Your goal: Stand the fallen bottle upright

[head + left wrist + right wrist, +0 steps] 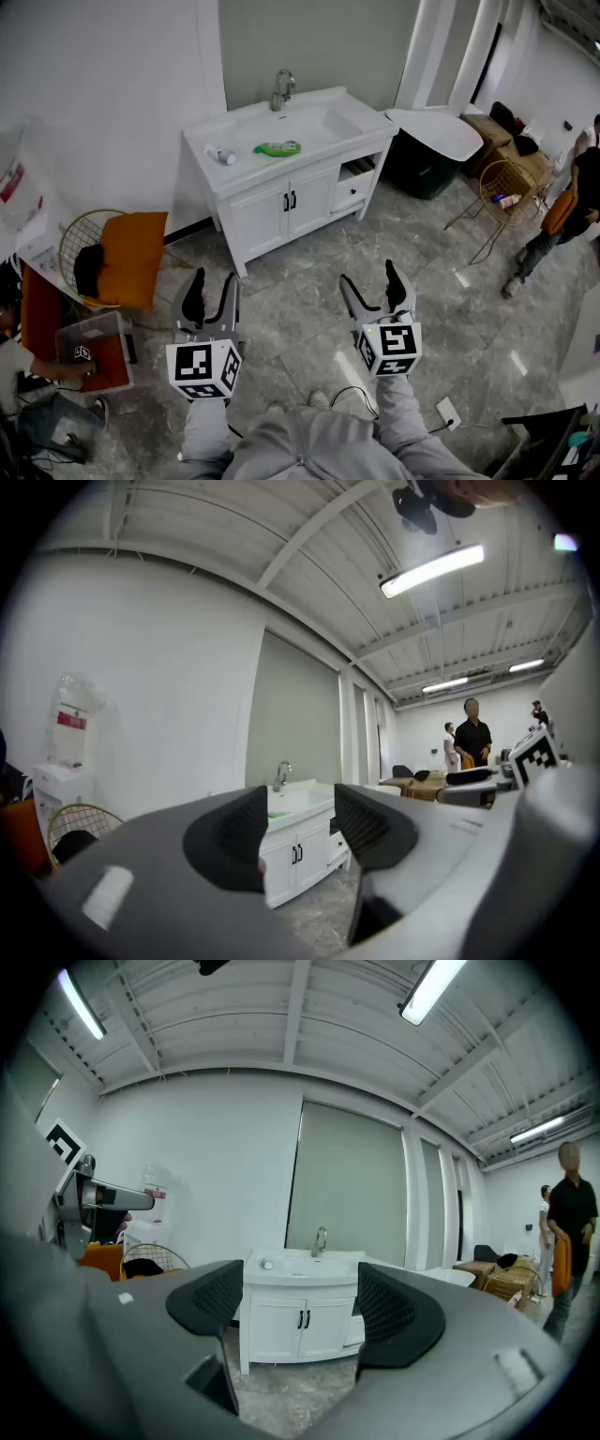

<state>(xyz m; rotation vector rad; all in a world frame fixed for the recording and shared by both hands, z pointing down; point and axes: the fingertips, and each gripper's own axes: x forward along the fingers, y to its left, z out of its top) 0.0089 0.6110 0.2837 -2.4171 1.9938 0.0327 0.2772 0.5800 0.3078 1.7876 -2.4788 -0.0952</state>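
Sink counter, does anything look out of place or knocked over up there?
Yes. A green bottle lies on its side on the white counter, beside the basin, rather than standing. A small pale container to its left also seems to lie flat, though it is too small to be sure.

No words or numbers are showing clearly enough to read. The white marker cube (203, 368) on the left claw (215, 277) and its twin on the right claw (368, 274) are carrying only black square code patterns. The red label (71, 720) on the clear plastic-wrapped container (73, 733) is showing as a blur, and the print on the green plastic bottle (278, 148) lying on the white vanity surface (246, 165) is showing too small.
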